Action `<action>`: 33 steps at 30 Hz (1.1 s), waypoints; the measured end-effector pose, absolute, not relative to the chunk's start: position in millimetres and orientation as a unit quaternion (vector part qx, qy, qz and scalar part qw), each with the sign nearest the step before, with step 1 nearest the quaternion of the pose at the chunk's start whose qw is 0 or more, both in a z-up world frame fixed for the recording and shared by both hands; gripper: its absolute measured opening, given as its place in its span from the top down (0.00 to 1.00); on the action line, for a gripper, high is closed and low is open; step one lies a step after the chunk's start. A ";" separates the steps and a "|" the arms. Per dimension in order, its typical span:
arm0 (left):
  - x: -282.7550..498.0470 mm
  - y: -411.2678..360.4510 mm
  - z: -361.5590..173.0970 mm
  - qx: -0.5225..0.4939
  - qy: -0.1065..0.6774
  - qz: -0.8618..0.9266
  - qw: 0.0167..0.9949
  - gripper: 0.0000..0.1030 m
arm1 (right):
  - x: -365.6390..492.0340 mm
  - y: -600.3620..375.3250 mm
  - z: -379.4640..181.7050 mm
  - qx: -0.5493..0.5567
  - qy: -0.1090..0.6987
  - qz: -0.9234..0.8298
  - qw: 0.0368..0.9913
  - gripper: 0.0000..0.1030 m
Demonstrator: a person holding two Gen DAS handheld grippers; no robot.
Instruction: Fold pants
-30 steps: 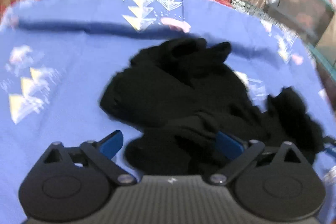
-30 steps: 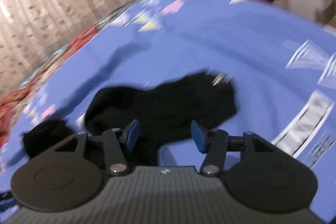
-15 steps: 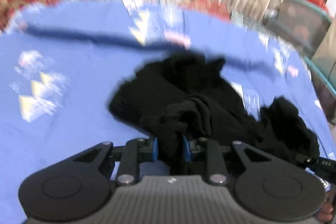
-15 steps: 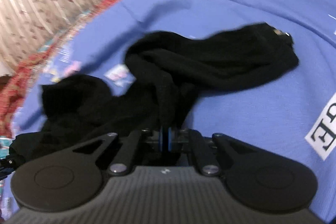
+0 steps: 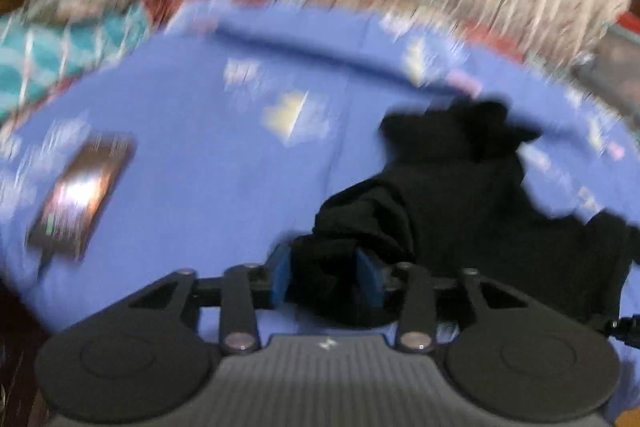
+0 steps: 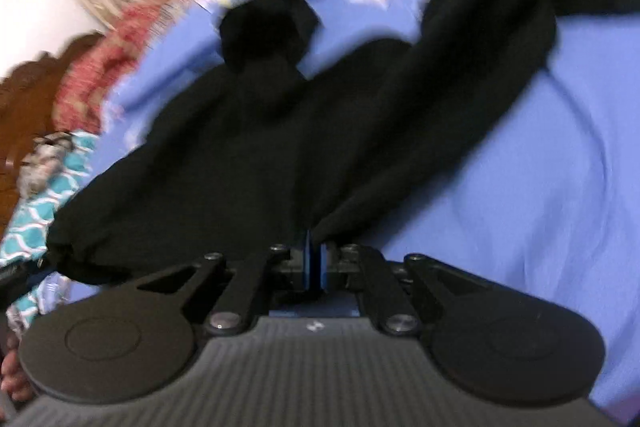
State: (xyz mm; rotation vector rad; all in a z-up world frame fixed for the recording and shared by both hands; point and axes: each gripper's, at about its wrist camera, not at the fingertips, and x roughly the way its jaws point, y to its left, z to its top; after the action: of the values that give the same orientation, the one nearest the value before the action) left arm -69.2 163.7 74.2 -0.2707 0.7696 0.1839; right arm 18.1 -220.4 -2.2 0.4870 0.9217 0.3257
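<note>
My right gripper [image 6: 314,263] is clamped on a bunched edge of the black pants [image 6: 256,147], which sprawl toward twelve o'clock over the blue bedsheet [image 6: 540,167]. My left gripper [image 5: 325,277], jaws just widening, still brackets a thick fold. The fabric looks soft, light and floppy; I'd grip the waistband corners

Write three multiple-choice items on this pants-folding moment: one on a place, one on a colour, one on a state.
1. Where does the phone lie?
A. on the blue bedsheet, left of the pants
B. on top of the pants
C. between the gripper's fingers

2. What colour are the pants?
A. red
B. black
C. white

3. How is the right gripper?
A. wide open, empty
B. open above bare sheet
C. shut on a pinch of the pants

Key: 1 A, it rests on bare sheet apart from the fabric; 2 B, both views show black cloth; 3 C, the pads meet with cloth pulled taut from them.
</note>
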 end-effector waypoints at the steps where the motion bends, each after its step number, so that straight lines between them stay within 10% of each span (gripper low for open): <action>1: -72.5 167.9 69.2 -0.143 0.385 0.089 0.908 0.49 | 17.7 -222.1 -5.9 0.236 0.442 0.148 0.853 0.92; 5: -92.7 201.6 71.9 -0.209 0.372 0.096 0.899 0.10 | 19.1 -230.0 -5.3 0.260 0.446 0.144 0.844 0.79; 8: -88.0 235.5 75.1 -0.306 0.360 0.077 0.878 0.06 | 8.8 -219.3 -1.9 0.255 0.447 0.149 0.844 0.72; 15: -60.5 259.7 34.2 -0.452 0.375 0.050 0.808 0.12 | -0.4 -181.5 24.5 0.171 0.432 0.220 0.858 0.72; 25: -55.8 171.2 21.7 -0.292 0.433 -0.021 0.853 0.23 | 92.1 -38.0 101.8 0.043 0.366 0.320 0.873 0.72; 33: -81.5 152.6 32.8 -0.230 0.417 -0.084 0.875 0.20 | 169.2 107.6 58.7 -0.029 0.442 0.328 0.834 0.72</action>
State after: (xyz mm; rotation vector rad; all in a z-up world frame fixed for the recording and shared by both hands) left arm -81.5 152.6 32.8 -0.4804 0.8712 -0.1761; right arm 169.2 107.6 58.7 -0.0617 0.9357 0.6955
